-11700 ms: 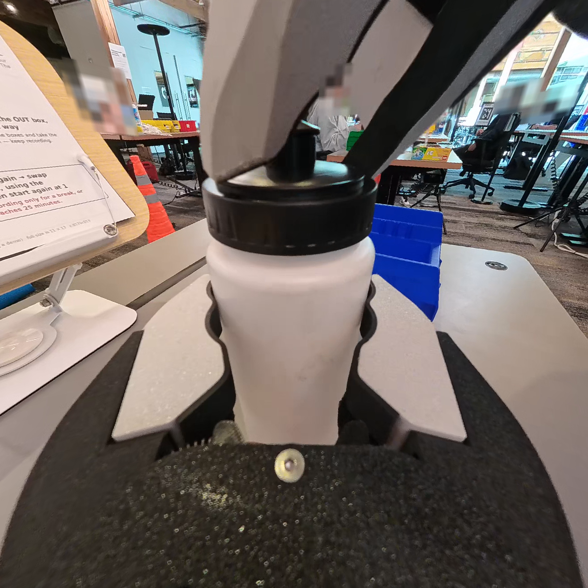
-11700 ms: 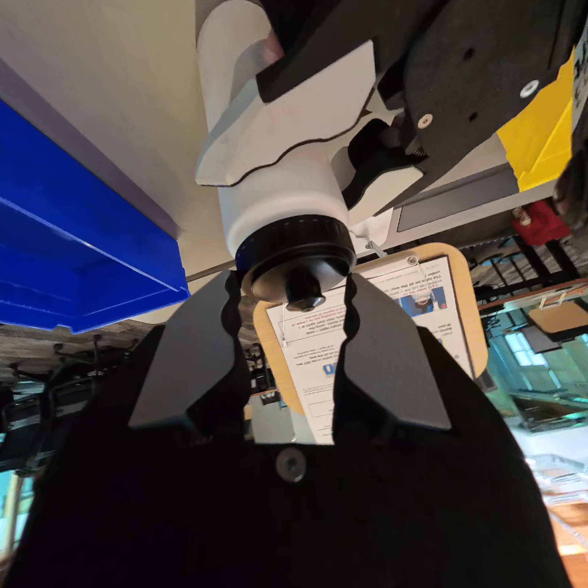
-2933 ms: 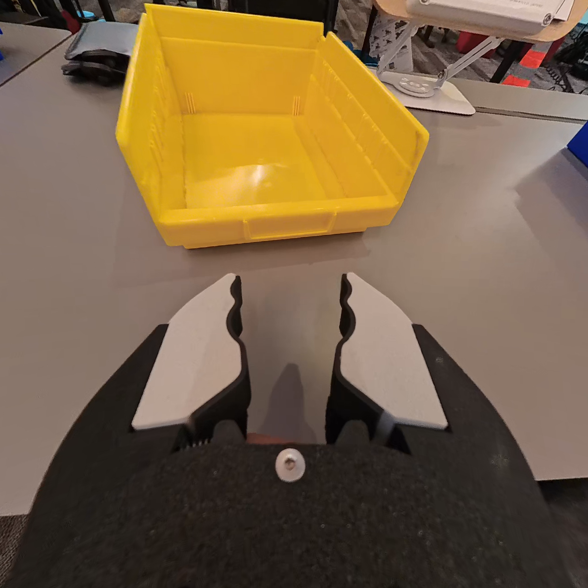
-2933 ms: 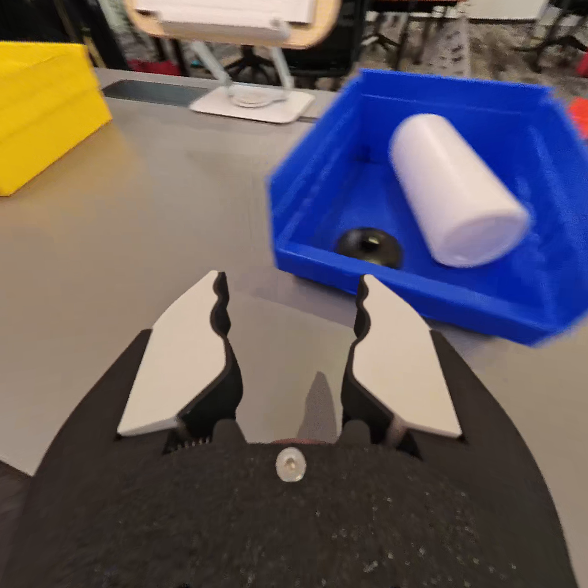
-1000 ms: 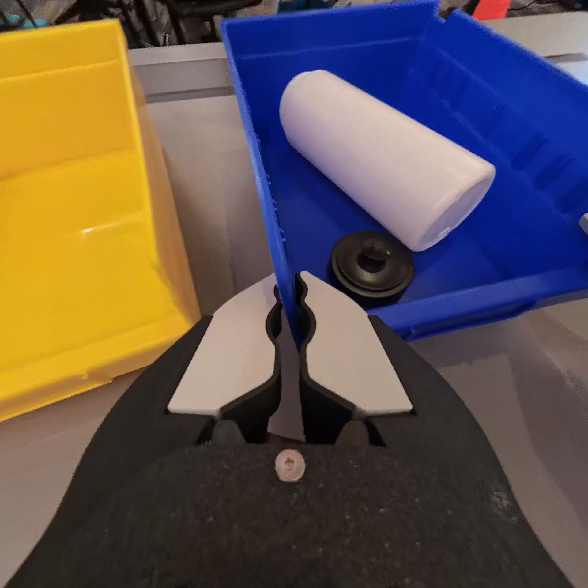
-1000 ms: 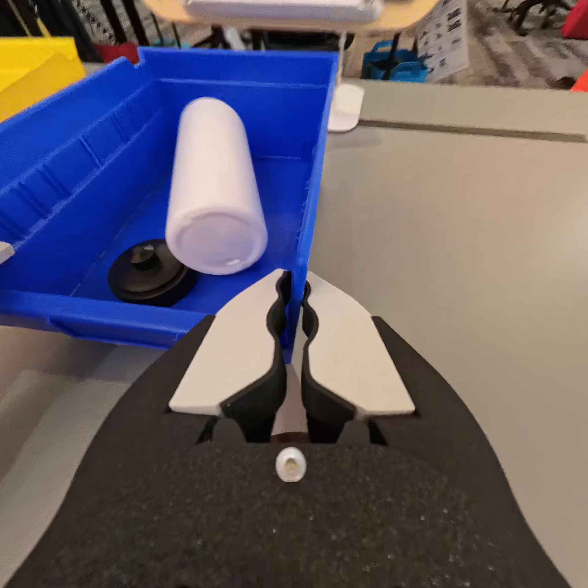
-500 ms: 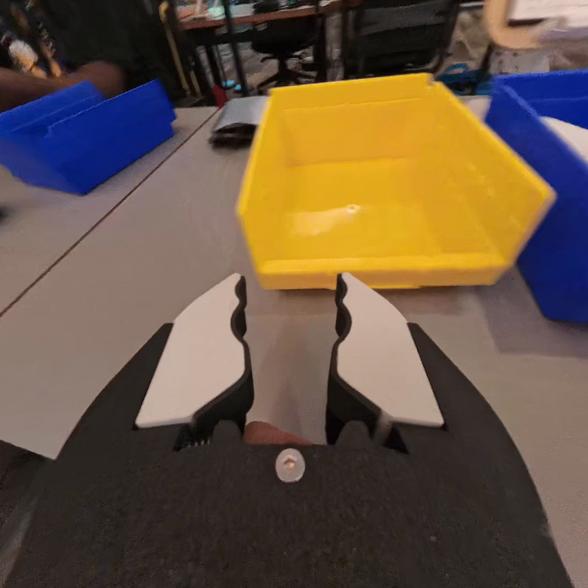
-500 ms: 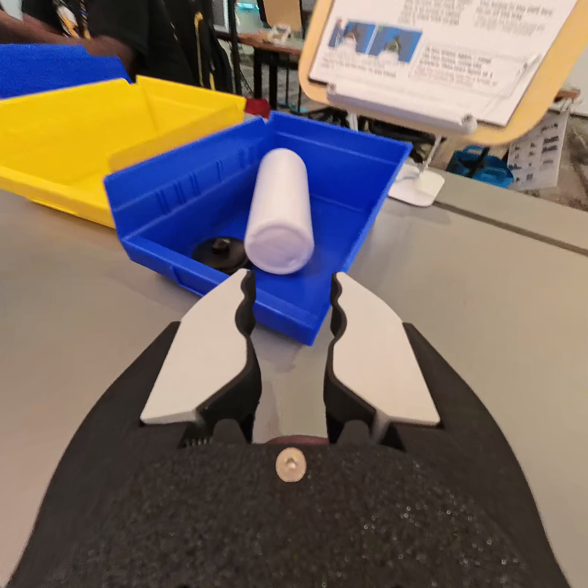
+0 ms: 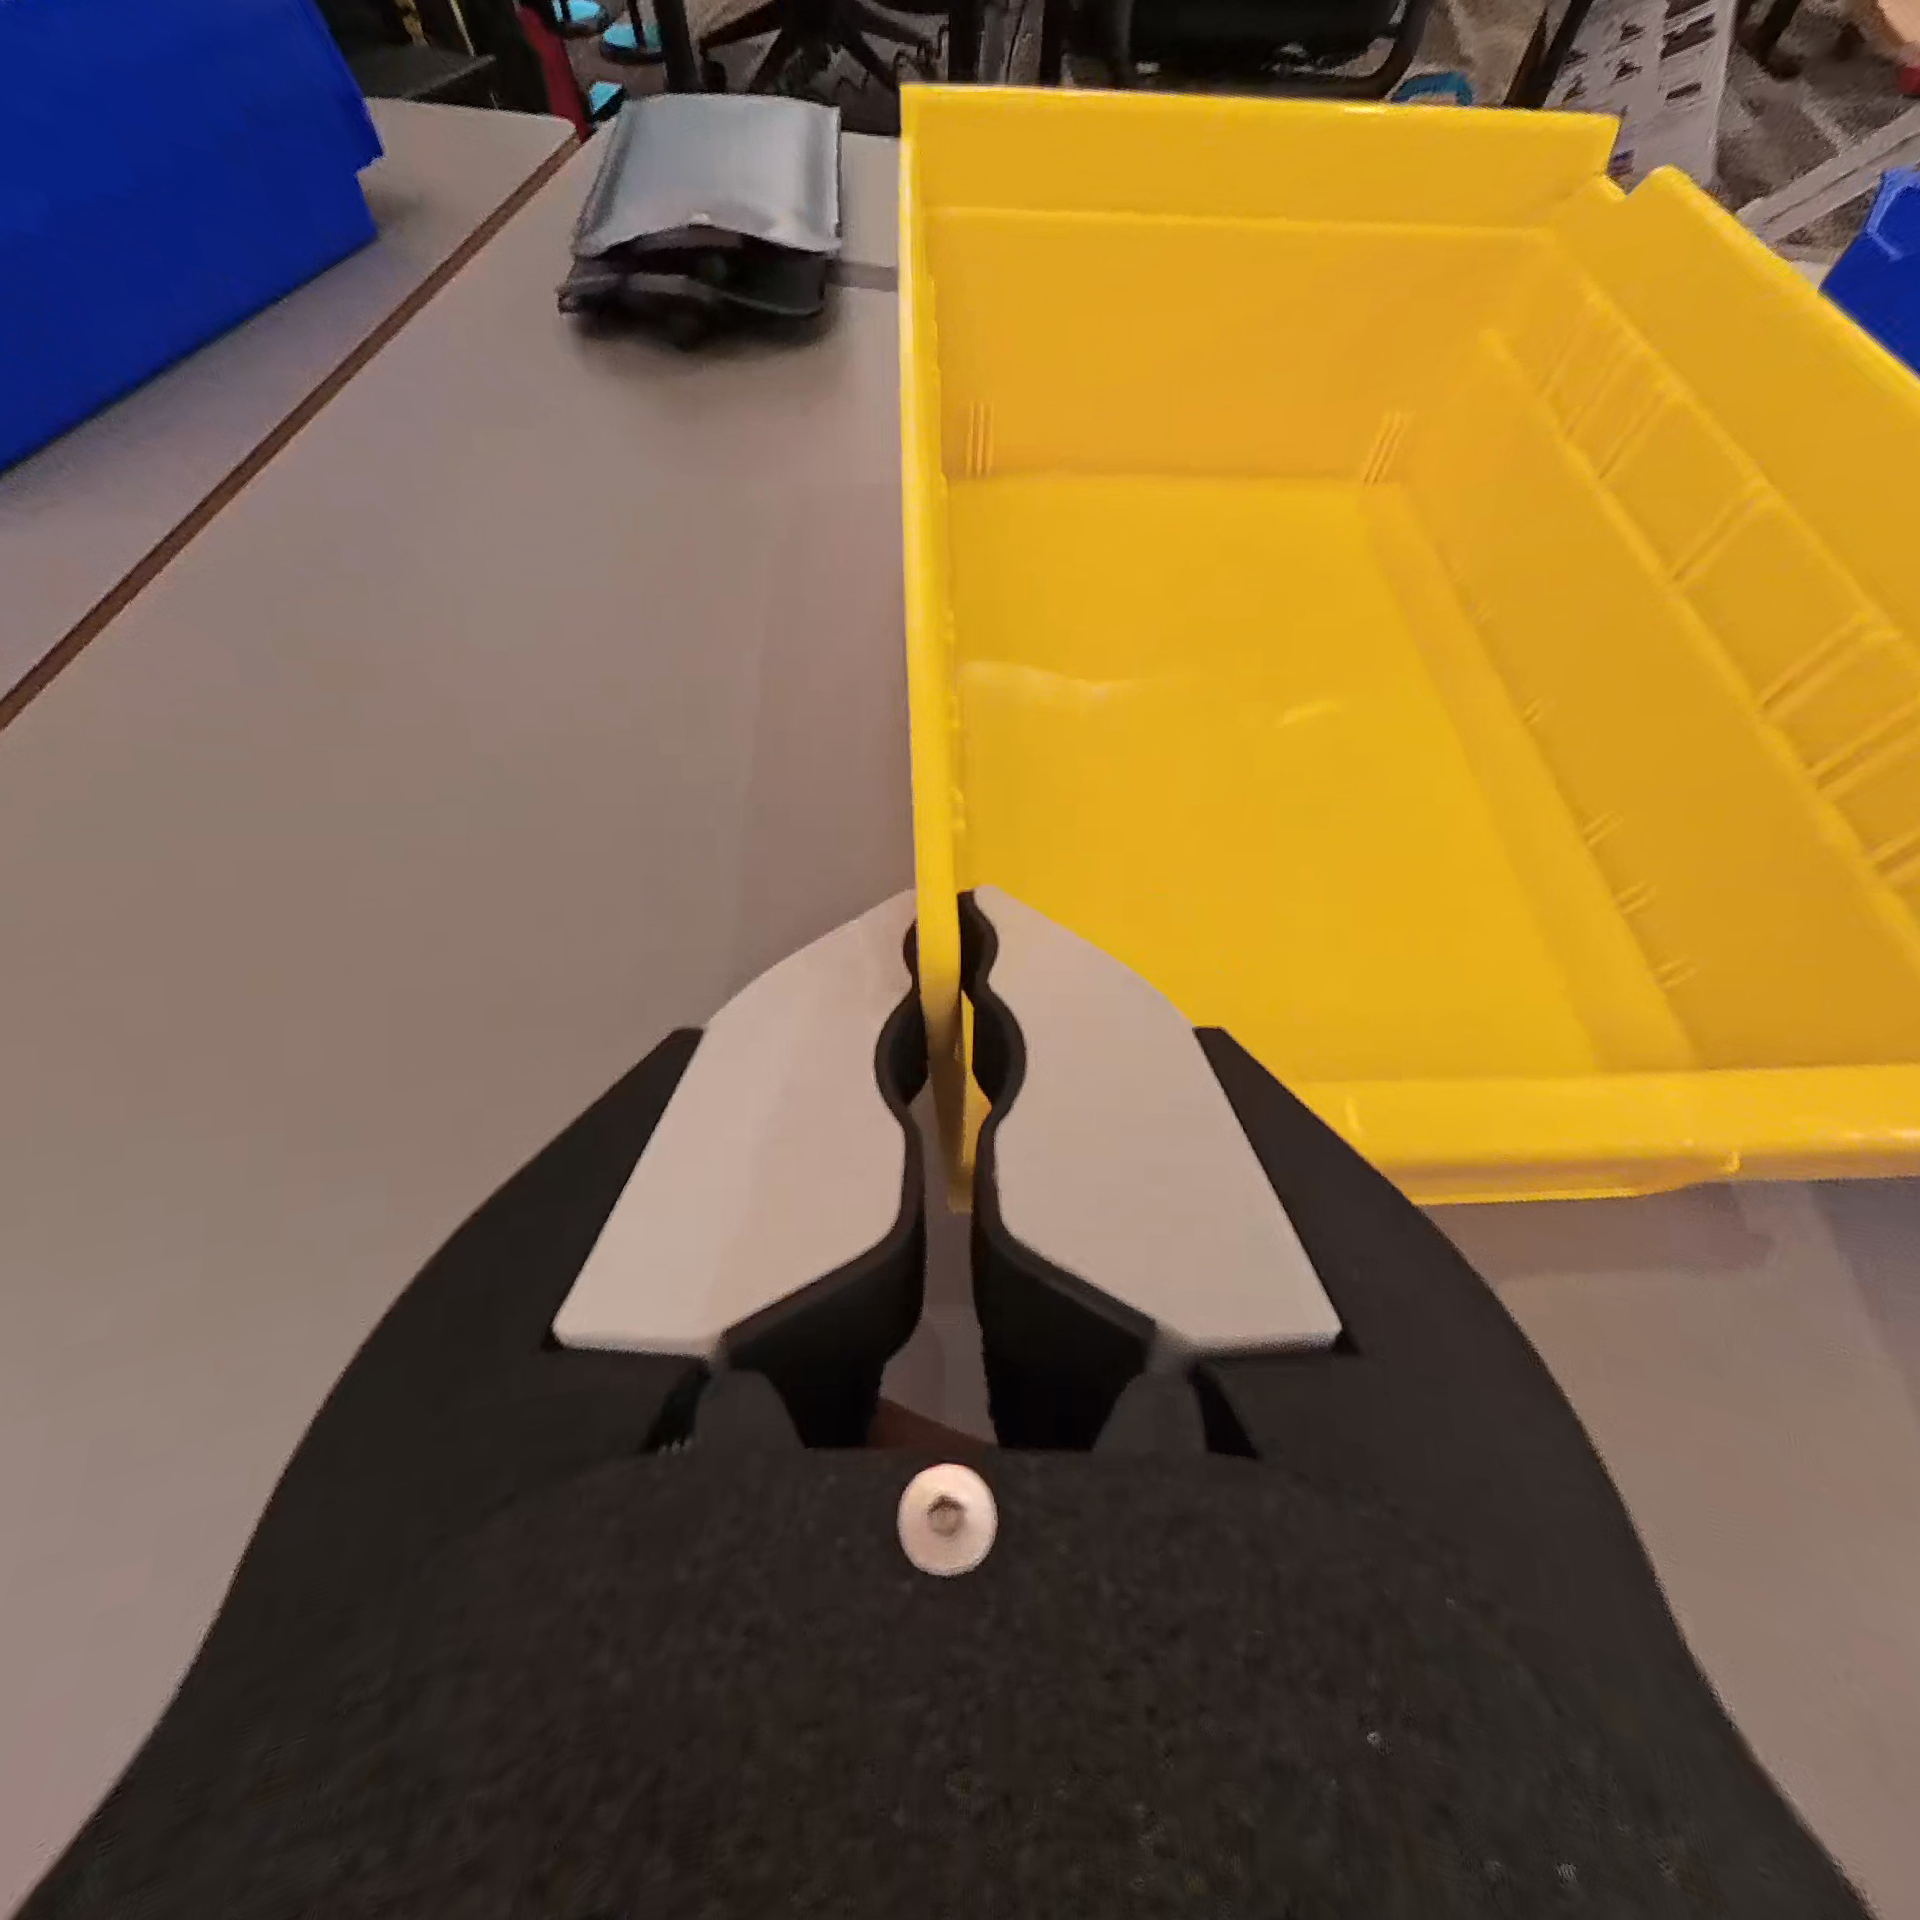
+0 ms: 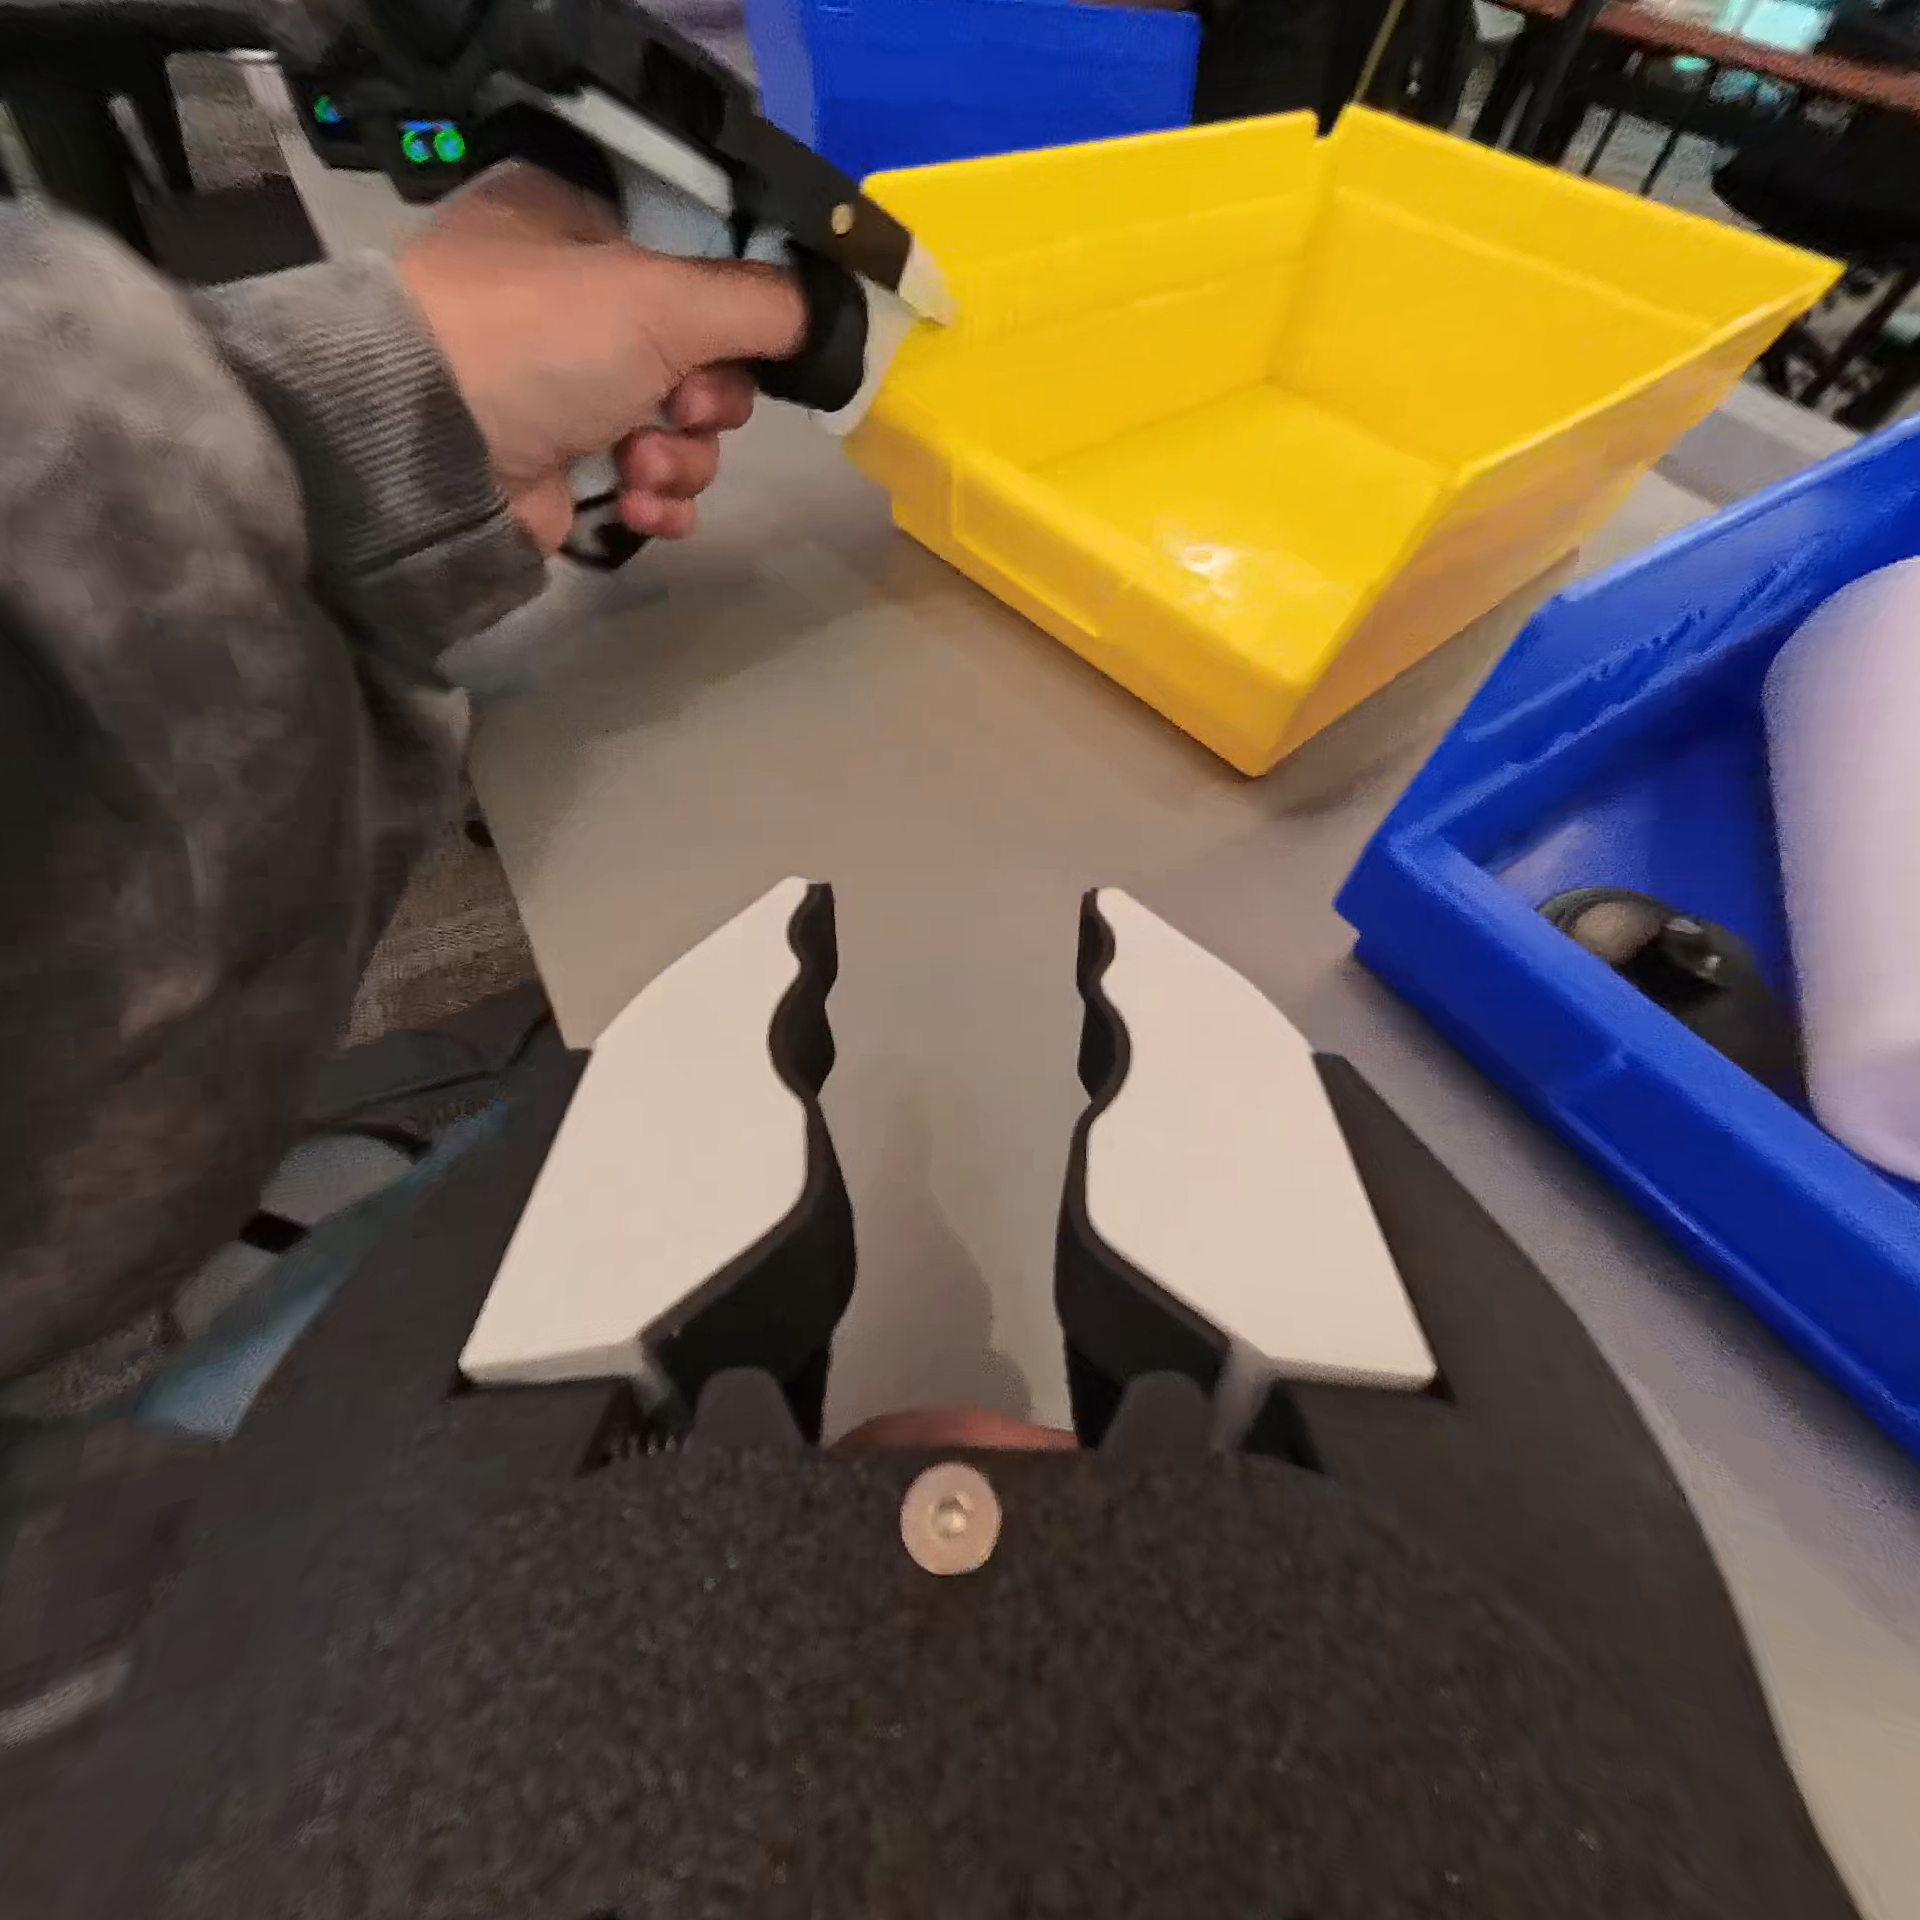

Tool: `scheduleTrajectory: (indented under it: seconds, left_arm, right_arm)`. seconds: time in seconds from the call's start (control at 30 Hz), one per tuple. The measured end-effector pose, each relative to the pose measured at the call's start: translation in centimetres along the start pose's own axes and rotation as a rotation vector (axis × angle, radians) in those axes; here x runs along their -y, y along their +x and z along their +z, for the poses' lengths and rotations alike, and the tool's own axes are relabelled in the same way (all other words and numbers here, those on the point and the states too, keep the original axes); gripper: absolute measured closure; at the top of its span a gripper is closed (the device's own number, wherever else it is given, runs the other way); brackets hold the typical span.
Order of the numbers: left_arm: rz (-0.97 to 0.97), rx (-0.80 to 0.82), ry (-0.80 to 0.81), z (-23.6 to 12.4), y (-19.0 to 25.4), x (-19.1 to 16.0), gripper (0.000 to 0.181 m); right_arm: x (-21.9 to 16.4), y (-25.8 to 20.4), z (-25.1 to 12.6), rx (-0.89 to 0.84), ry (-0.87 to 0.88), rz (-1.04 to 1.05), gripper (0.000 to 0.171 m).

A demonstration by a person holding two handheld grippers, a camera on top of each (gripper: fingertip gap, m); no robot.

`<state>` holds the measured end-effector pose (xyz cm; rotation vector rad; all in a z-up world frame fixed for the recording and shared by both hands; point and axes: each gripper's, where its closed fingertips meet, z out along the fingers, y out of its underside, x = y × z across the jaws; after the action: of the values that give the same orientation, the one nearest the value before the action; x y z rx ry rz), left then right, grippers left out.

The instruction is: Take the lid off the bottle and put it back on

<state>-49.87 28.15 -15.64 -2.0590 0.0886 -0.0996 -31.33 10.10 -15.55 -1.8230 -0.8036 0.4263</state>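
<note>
My right gripper point(image 10: 954, 904) is spread and holds nothing at the lower centre. At right, the white bottle point(image 10: 1844, 873) lies in the blue bin point(image 10: 1558, 1049), the black lid point(image 10: 1662, 961) seemingly off beside it, so recapping remains. Farther, my left gripper point(image 9: 938, 930) pinches the yellow bin point(image 9: 1351, 1122) wall.

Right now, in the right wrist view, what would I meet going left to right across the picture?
Sleeve → hand → left gripper → yellow bin → blue bin → bottle.
</note>
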Motion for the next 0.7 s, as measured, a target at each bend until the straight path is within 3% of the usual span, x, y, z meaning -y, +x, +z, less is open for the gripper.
scheduleTrajectory:
  seconds: [0.17,0.27,0.33,0.37,0.4,0.47,0.7]
  left_arm:
    - [-0.056,0.029,-0.028,-4.1,-0.2,-2.2,0.18]
    - [-0.065,0.031,-0.036,-5.6,0.1,-3.1,0.179]
    - [-0.058,0.042,-0.043,-6.4,0.3,-3.5,0.179]
    - [-0.053,0.045,-0.043,-6.8,0.5,-3.6,0.179]
    - [-0.049,0.051,-0.04,-7.1,0.6,-3.7,0.179]
    - [-0.037,0.065,-0.019,-7.7,0.6,-3.3,0.179]
    - [-0.008,0.071,0.167,-12.6,2.2,1.7,0.18]
  right_arm:
    - [2.1,3.2,3.5,-0.216,-0.027,0.196,0.104]
    - [2.8,4.8,5.1,-0.325,-0.041,0.259,0.103]
    - [2.6,5.7,6.0,-0.388,-0.073,0.296,0.11]
    - [2.2,6.1,6.4,-0.42,-0.098,0.314,0.121]
    - [1.7,6.4,6.7,-0.446,-0.127,0.332,0.153]
    - [1.5,7.1,6.5,-0.491,-0.142,0.312,0.166]
    - [6.3,7.3,3.0,-0.5,-0.014,0.24,0.166]
